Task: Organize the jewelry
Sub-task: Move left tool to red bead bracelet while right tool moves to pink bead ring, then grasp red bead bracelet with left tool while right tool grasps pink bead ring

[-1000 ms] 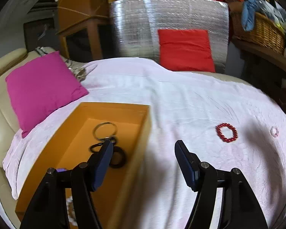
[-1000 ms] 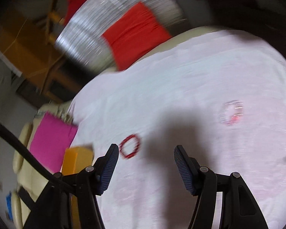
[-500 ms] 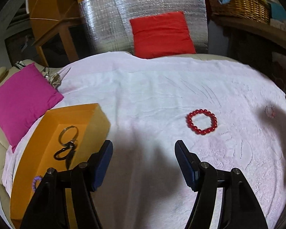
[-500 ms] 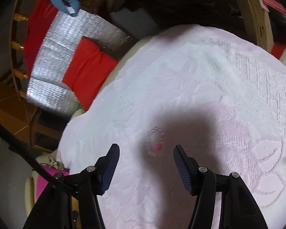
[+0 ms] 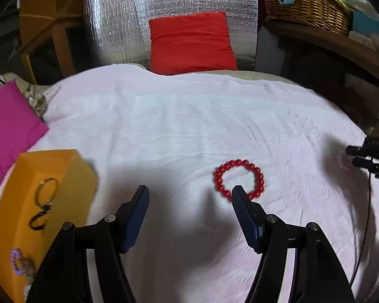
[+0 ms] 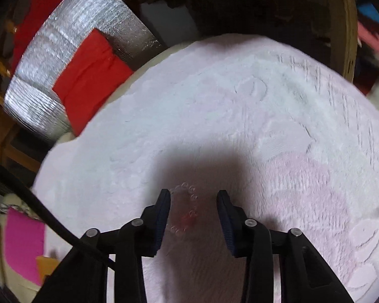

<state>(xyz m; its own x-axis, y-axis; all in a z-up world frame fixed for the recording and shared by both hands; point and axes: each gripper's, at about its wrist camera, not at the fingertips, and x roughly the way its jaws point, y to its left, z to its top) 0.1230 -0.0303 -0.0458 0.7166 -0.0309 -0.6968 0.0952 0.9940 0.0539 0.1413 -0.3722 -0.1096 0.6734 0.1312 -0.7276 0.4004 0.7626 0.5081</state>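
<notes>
Right gripper (image 6: 193, 199): jaws apart, straddling the clear bracelet (image 6: 185, 208).
Left gripper (image 5: 190, 195): apart, beside the red bracelet (image 5: 238, 179).
Risk: fingers may snag the plush blanket (image 6: 214, 116).

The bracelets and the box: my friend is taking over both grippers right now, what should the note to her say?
Left gripper: jaws open, empty, right beside the red bead bracelet on the white blanket.
Right gripper: jaws open, straddling the clear bead bracelet, not gripping it.
Done: a dark bracelet and a purple bead bracelet lie in the orange box.
Left: put the red and clear bracelets into the box.
</notes>
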